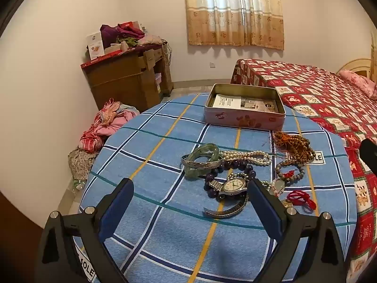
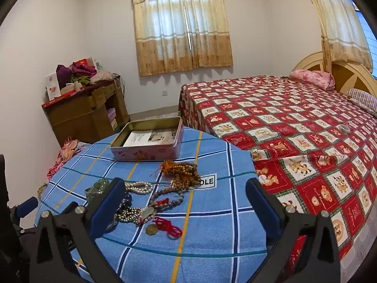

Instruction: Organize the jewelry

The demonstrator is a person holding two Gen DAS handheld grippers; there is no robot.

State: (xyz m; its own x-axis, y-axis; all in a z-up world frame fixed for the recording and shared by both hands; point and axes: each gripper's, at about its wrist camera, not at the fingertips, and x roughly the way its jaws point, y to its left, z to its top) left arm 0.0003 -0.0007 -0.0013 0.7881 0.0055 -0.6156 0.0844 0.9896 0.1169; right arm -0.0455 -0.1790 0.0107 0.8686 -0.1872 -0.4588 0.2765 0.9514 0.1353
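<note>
Both the left gripper [image 1: 190, 189] and right gripper [image 2: 186, 188] were spread, empty; watch [image 1: 232, 186] lay mid-table, tin [image 1: 245, 106] apparently near the far edge.

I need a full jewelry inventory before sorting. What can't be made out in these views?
- Tin contents: printed papers cover the bottom in both views; text too small.
- Watch strap: partly behind the left gripper finger.
- Green bangle: mostly behind the right gripper finger.

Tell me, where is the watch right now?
In the left wrist view, the wristwatch lies on the blue checked cloth, atop the purple bead bracelet, beside the open left tool's right finger.
</note>
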